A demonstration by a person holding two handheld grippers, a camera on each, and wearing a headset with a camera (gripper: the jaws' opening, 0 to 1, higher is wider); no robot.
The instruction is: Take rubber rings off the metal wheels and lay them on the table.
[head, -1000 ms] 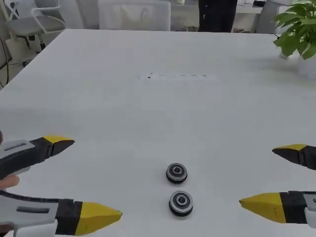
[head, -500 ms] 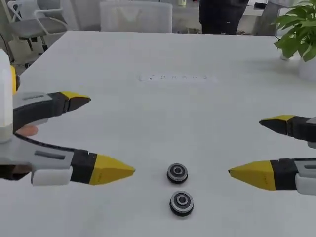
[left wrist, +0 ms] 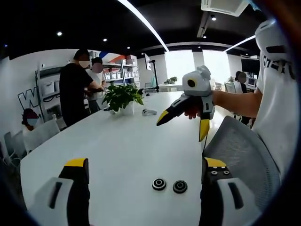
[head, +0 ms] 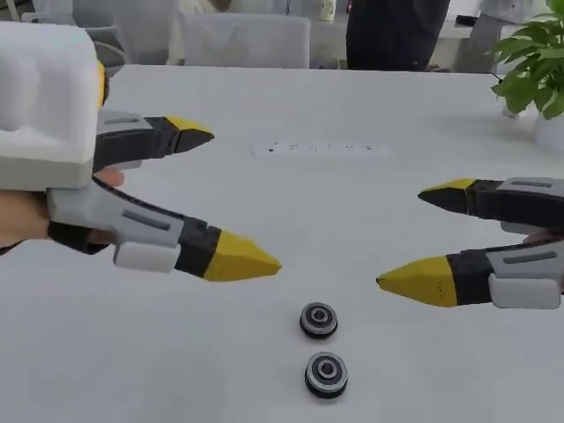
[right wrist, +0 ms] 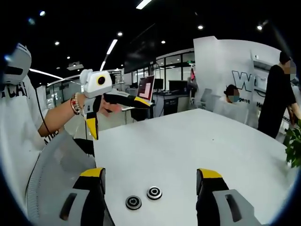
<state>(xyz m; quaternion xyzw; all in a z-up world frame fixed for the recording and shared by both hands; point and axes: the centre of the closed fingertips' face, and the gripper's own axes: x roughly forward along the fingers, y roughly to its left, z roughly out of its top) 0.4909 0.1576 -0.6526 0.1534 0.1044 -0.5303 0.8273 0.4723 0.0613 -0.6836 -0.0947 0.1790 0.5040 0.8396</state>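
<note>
White table (head: 291, 203), top plain and matte. Two metal wheels lie flat on it close to the front edge: the far wheel (head: 318, 320) and the near wheel (head: 326, 374), just beside each other, not touching, each dark-rimmed. A potted plant (head: 531, 62) stands at the far right corner.

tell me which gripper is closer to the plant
Right. The right gripper is on the same side of the table as the plant, nearer the person; the left gripper is on the opposite side.
</note>
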